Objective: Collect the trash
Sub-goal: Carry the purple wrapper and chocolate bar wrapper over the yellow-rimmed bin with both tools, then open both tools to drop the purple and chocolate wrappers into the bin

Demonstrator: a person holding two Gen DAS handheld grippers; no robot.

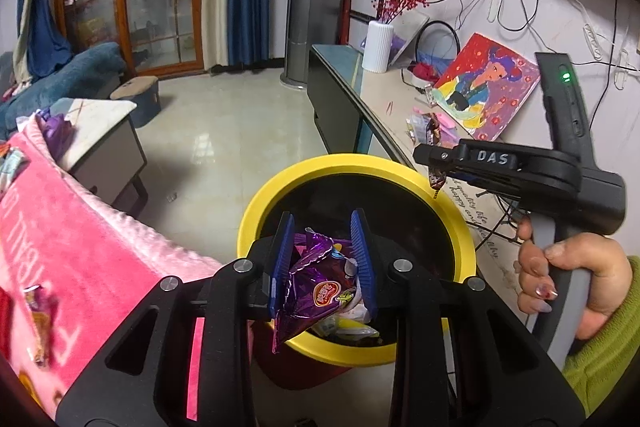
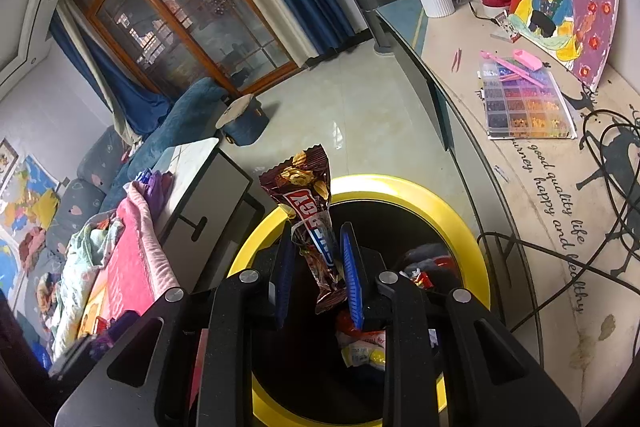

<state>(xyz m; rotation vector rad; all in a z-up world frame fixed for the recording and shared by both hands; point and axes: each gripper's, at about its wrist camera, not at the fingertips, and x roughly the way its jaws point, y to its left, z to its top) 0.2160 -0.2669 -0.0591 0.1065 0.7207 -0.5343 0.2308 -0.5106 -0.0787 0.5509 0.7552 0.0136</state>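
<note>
Left gripper (image 1: pixel 323 259) is clamped on a crumpled purple foil snack wrapper (image 1: pixel 316 287), blue pads pressing both sides, held over the open mouth of the yellow-rimmed trash bin (image 1: pixel 260 211). Wrapper's lower corner hangs past the near rim.

Right gripper (image 2: pixel 316 267) is clamped on a brown chocolate-bar wrapper (image 2: pixel 310 207), which stands roughly upright between the pads, top end sticking out above the fingertips, over the left part of the bin's rim (image 2: pixel 452 219). In the left wrist view the right gripper (image 1: pixel 430 157) sits at the bin's far right edge, a hand (image 1: pixel 568 279) in a green sleeve on its handle.

Bin already holds assorted wrappers (image 2: pixel 364 347). Bin stands on the floor between a pink blanket (image 1: pixel 72 239) and a low TV console (image 2: pixel 500 187).
</note>
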